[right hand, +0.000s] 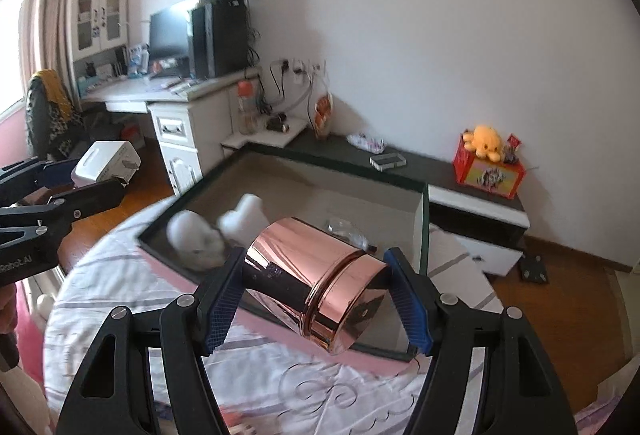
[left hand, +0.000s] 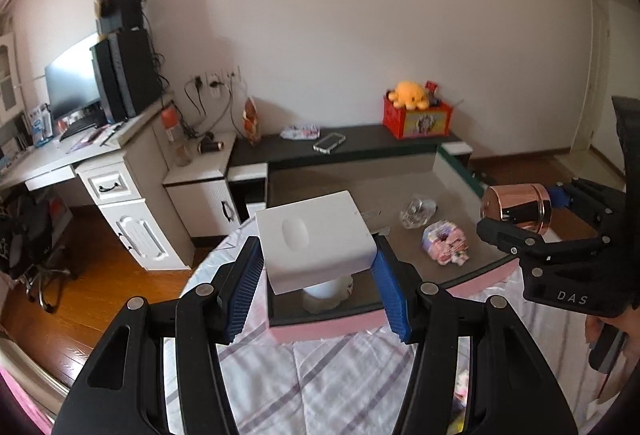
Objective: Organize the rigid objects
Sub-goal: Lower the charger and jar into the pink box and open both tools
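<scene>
The big thing here is the glass-topped tray (left hand: 460, 171) on the bed (left hand: 320, 375), w/ a pink edge facing you, so treat that as your drop zone imo. Both items are up in the air just short of it, not set down yet.

Left hand-held gripper (left hand: 316, 275) is pinching the white box (left hand: 316, 235) across its sides, blue pads pressed on both edges. It's tilted toward you and hanging over a white round thing (left hand: 326, 291) already on the glass, so level it and slide to a bare patch b4 lowering, otherwise it lands on top and rocks.

Right hand-held gripper (right hand: 316, 299) is clamped on the copper tin (right hand: 316, 283), lying sideways w/ lid end to the right. Shiny metal = slippery, so keep the squeeze even and don't rush. Turn it upright first or it'll prob roll on glass.

Watch the small stuff: clear wrapper (left hand: 418, 211) and pink block toy (left hand: 444, 243) sit right between your two paths.
</scene>
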A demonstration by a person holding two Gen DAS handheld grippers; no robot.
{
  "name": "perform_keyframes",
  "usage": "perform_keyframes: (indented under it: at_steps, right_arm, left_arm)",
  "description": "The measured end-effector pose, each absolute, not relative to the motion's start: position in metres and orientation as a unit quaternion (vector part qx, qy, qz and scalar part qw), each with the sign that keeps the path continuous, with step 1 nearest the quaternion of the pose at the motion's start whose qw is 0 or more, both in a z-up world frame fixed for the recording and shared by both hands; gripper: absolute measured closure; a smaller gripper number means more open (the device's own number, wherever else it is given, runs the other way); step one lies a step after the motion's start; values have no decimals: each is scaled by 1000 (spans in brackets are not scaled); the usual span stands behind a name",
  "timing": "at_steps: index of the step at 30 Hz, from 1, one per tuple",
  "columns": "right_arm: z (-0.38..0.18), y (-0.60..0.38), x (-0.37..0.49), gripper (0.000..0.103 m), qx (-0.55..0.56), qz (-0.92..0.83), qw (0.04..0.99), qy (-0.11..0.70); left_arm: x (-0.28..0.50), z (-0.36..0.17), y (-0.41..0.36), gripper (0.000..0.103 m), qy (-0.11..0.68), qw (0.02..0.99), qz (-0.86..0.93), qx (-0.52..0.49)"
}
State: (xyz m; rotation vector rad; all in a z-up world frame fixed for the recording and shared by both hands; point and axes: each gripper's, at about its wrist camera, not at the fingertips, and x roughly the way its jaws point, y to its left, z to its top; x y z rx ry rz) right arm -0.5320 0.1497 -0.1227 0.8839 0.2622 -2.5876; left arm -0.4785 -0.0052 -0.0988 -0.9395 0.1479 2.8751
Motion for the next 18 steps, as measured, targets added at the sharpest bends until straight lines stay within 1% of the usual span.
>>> perform_keyframes:
  at_steps: [3, 10, 12, 13, 15, 17, 18]
  right_arm:
    - [-138, 148, -548, 33, 336, -915, 202, 92]
    - [-160, 134, -561, 33, 360, -900, 227, 92]
    - [-164, 133, -563, 33, 368, -895, 235, 90]
    - [-166, 133, -563, 32, 370, -894, 236, 94]
    - [-166, 133, -561, 32, 370, -895, 231, 95]
    - [-159, 140, -554, 29, 359, -900, 233, 80]
    - [-155, 142, -552, 23, 351, -904, 232, 74]
  left_arm:
    - [-497, -115, 3, 51, 45, 68, 940, -330]
    - [-512, -140, 16, 51, 58, 73, 930, -356]
    - [-508, -143, 15, 49, 53, 73, 930, -355]
    - [-505, -143, 14, 46, 50, 72, 931, -354]
    - [-498, -141, 9, 26, 47, 63, 936, -342]
    - [-484, -134, 2, 18, 40, 46, 944, -324]
    - [-479, -131, -1, 15, 38, 43, 946, -318]
